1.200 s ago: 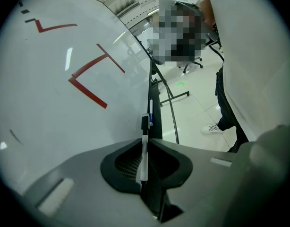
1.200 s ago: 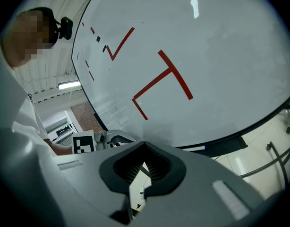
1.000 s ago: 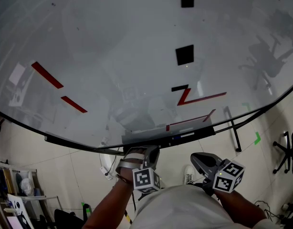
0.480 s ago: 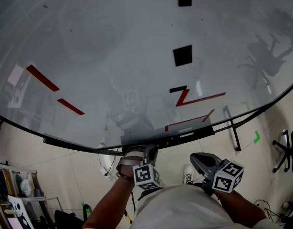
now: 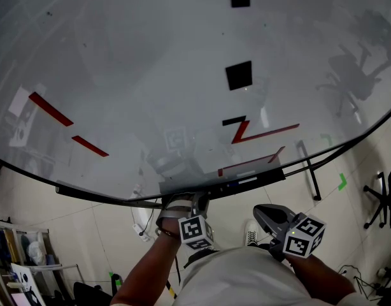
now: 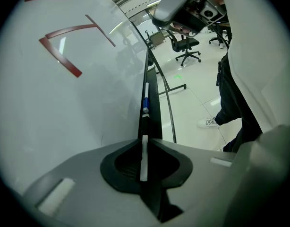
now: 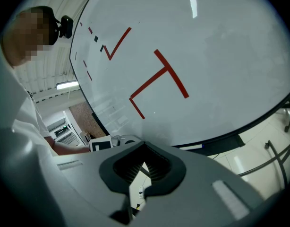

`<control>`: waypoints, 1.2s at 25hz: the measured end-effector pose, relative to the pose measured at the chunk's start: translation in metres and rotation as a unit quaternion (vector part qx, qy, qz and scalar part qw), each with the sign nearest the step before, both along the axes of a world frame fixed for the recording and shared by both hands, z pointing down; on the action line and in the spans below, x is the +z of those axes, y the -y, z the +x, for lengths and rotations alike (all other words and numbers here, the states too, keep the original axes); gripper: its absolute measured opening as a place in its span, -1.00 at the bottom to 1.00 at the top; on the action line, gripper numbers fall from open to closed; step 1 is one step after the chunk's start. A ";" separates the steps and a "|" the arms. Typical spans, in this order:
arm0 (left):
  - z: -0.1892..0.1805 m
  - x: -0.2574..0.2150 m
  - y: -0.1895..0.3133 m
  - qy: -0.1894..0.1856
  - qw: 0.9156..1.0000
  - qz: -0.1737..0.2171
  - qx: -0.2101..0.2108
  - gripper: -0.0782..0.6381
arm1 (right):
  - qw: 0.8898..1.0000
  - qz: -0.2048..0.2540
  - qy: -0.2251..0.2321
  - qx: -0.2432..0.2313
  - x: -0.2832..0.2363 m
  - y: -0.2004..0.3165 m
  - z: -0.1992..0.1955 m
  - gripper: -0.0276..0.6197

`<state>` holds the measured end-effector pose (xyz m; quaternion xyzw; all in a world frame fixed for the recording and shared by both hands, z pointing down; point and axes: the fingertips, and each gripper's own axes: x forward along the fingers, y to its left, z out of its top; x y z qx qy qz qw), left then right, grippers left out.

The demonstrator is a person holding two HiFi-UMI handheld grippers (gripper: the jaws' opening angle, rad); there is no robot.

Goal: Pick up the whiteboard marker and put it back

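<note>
While the marker [image 6: 145, 103] lies in the tray [image 6: 154, 109], at twelve o'clock from the left gripper [image 6: 144, 141], those jaws sit pressed together, holding nothing. Right gripper [image 7: 144, 163] gapes empty. Nobody's got it: either not lifted yet or already returned, I can't tell which.

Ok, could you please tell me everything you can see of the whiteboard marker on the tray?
The whiteboard marker is a slim stick with a white barrel and a blue section partway along, and it looks like plastic. It lies flat, lengthwise along the black tray that runs under the lower edge of the whiteboard, and it rests on that tray. Nothing grips it. Any print on it is too small to read.
</note>
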<state>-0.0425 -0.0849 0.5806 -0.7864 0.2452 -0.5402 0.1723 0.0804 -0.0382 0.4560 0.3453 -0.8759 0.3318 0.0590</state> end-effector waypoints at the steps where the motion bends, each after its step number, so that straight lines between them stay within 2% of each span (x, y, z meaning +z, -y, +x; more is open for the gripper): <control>1: 0.000 0.000 0.001 0.000 1.000 0.002 0.001 -0.62 | 1.000 0.000 0.000 0.000 0.000 0.000 0.000 -0.91; 14: -0.002 0.000 0.001 -0.005 1.000 0.001 -0.005 -0.62 | 1.000 -0.002 -0.001 0.000 0.001 0.000 0.001 -0.91; 20: -0.006 -0.001 -0.002 -0.032 0.999 -0.019 -0.039 -0.62 | 1.000 -0.004 -0.003 -0.005 0.002 -0.002 -0.002 -0.91; 28: -0.008 -0.010 -0.007 -0.043 0.998 -0.015 -0.049 -0.64 | 1.000 -0.002 -0.002 -0.017 0.001 -0.005 -0.009 -0.91; 30: -0.007 -0.015 -0.009 -0.068 0.995 -0.026 -0.061 -0.73 | 1.000 -0.003 -0.003 -0.020 0.002 -0.006 -0.010 -0.91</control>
